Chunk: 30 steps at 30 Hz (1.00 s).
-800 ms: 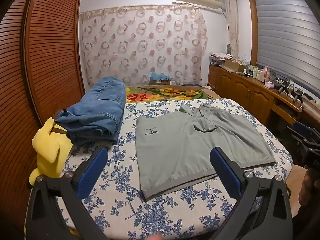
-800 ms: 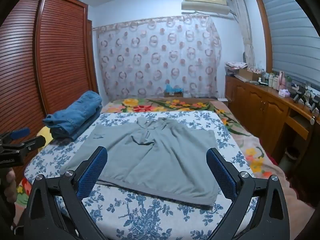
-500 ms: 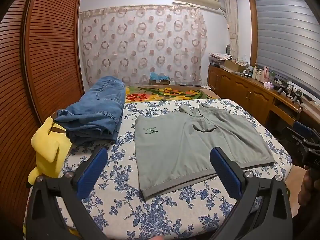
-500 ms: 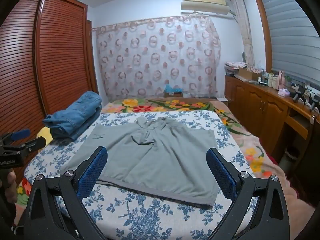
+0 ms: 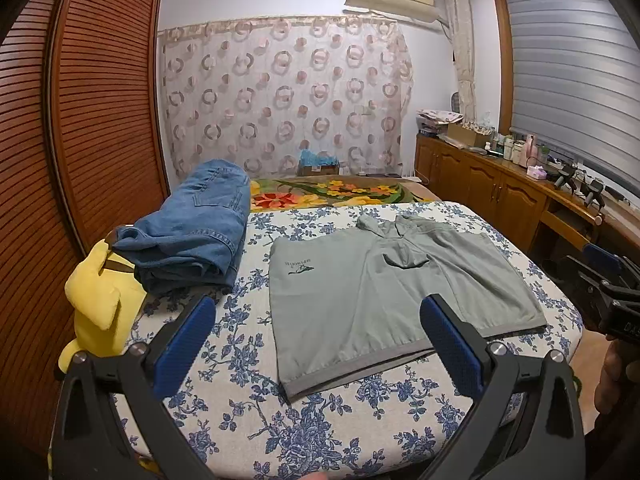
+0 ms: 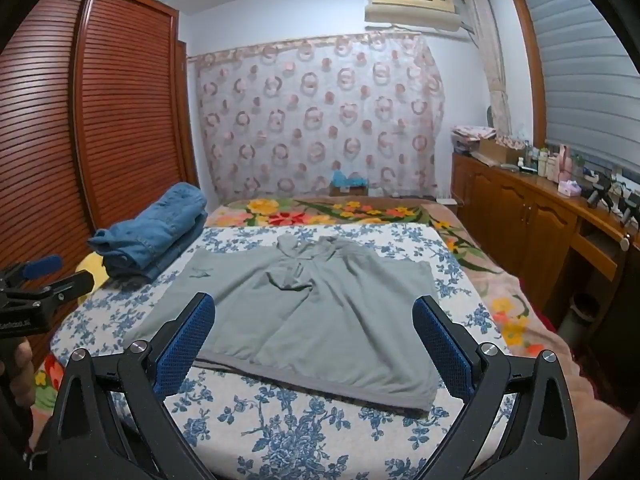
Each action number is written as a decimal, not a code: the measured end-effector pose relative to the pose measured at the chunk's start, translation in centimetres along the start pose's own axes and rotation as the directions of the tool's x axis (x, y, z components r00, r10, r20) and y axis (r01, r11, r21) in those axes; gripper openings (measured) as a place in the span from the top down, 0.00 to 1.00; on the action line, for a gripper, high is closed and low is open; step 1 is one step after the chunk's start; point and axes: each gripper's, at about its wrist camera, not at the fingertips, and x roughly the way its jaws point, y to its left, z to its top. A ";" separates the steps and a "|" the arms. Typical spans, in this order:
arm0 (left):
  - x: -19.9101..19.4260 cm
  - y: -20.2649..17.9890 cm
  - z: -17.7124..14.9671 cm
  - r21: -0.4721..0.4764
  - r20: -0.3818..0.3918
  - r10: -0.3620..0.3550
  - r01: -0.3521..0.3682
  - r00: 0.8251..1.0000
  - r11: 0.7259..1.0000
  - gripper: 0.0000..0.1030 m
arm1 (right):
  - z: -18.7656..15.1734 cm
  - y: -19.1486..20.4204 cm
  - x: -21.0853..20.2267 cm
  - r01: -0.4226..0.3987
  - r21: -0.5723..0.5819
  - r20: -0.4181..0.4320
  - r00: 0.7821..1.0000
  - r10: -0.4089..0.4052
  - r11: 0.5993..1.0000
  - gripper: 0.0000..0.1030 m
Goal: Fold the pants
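Grey-green shorts (image 5: 384,288) lie spread flat on the flowered bed sheet (image 5: 320,420), with the hem toward me. They also show in the right wrist view (image 6: 312,312). My left gripper (image 5: 318,344) is open and empty, held above the bed's near edge in front of the shorts' left half. My right gripper (image 6: 314,340) is open and empty, held above the near edge in front of the shorts. Each gripper shows at the edge of the other's view, the right one (image 5: 604,280) and the left one (image 6: 36,280).
Folded blue jeans (image 5: 192,228) lie at the bed's left side, beside a yellow plush toy (image 5: 100,300). A slatted wooden wardrobe (image 5: 80,120) stands on the left. A wooden cabinet (image 5: 500,196) with clutter runs along the right wall.
Both views have shifted very slightly; the grippers stay open and empty and the shorts have not moved.
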 end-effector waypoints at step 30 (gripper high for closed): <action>-0.6 0.3 0.3 0.002 0.021 0.008 -0.008 1.000 1.000 0.00 | 0.0 0.0 0.0 0.001 0.001 0.003 1.000 -0.001 1.000 0.02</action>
